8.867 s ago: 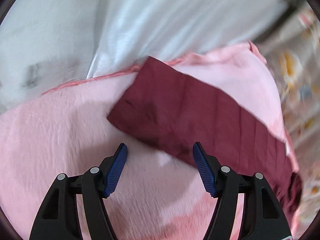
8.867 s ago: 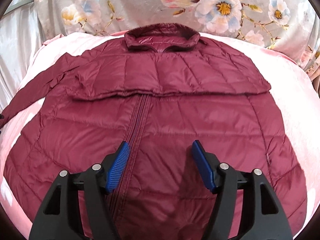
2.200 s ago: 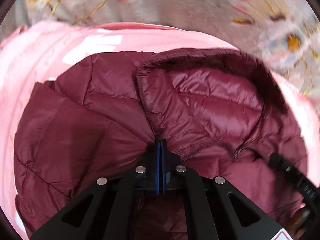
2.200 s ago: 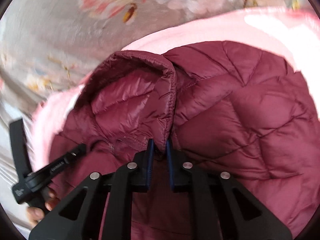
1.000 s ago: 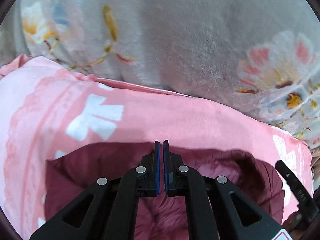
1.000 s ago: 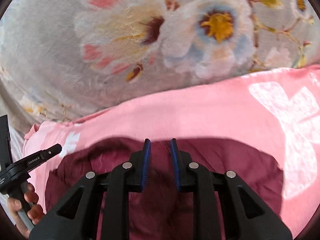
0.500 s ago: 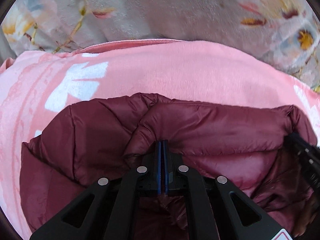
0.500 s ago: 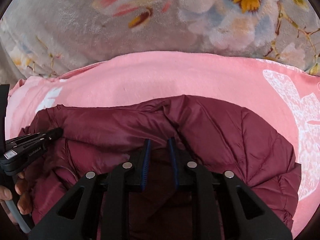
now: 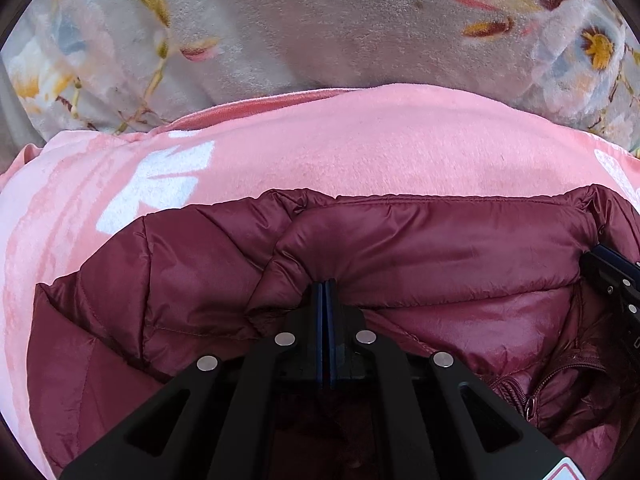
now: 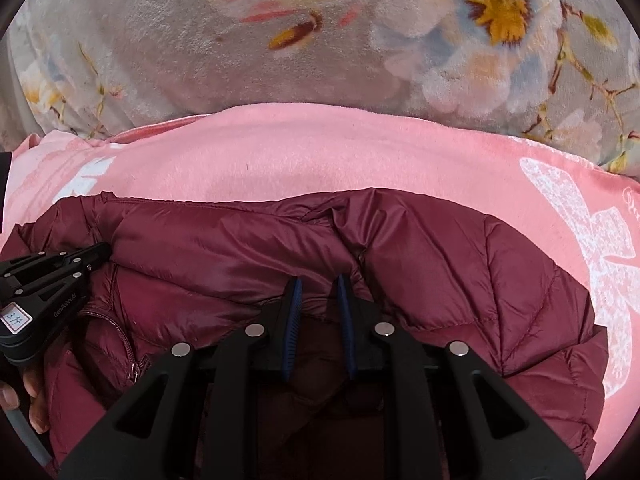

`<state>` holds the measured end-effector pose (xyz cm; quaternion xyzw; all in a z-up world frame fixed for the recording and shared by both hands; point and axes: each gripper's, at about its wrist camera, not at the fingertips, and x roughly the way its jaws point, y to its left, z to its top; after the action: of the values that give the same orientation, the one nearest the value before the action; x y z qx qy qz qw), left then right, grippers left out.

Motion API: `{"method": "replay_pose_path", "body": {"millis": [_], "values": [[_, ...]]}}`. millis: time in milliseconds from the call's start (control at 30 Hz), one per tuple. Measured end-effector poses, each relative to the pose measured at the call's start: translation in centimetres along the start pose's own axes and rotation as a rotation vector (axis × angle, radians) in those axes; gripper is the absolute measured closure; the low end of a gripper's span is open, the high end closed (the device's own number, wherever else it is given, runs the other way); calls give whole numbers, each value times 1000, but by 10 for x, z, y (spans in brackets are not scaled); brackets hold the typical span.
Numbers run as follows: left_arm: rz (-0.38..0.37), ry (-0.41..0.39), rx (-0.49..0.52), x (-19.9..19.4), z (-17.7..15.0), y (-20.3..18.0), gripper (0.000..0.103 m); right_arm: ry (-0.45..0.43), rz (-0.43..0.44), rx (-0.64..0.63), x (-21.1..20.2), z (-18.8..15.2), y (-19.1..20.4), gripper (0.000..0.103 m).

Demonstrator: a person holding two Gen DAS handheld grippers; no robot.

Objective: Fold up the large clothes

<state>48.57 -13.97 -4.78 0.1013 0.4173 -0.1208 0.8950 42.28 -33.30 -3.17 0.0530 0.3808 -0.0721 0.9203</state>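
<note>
A maroon puffer jacket point(image 9: 440, 248) lies folded on a pink blanket point(image 9: 360, 140), its doubled edge running across in front of both grippers. My left gripper point(image 9: 325, 292) is shut, with a bunched fold of the jacket pinched at its tips. In the right wrist view the same jacket point(image 10: 460, 264) fills the lower half. My right gripper point(image 10: 318, 284) has its blue pads a narrow gap apart with jacket fabric caught between them. The left gripper point(image 10: 96, 252) shows at the left, held by a hand point(image 10: 24, 396). The right gripper's black tip point(image 9: 600, 256) shows at the right edge of the left wrist view.
A grey floral plush blanket point(image 9: 320, 20) rises behind the pink one and fills the upper part of both views point(image 10: 160, 40). White bow prints mark the pink blanket point(image 10: 320, 152) left and right of the jacket. The zipper point(image 9: 528, 400) lies near the lower right.
Both grippers have come down with the jacket's edge, which now rests on the pink blanket. More of the jacket is in view than a second ago. Little has moved in the last half second.
</note>
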Motion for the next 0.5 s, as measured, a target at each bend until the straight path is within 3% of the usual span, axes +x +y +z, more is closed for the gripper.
{"method": "replay_pose_path", "body": {"millis": [500], "values": [[8,1,4,-1,1,-4,99,-1,-2,-5,1,0,0,86]]}}
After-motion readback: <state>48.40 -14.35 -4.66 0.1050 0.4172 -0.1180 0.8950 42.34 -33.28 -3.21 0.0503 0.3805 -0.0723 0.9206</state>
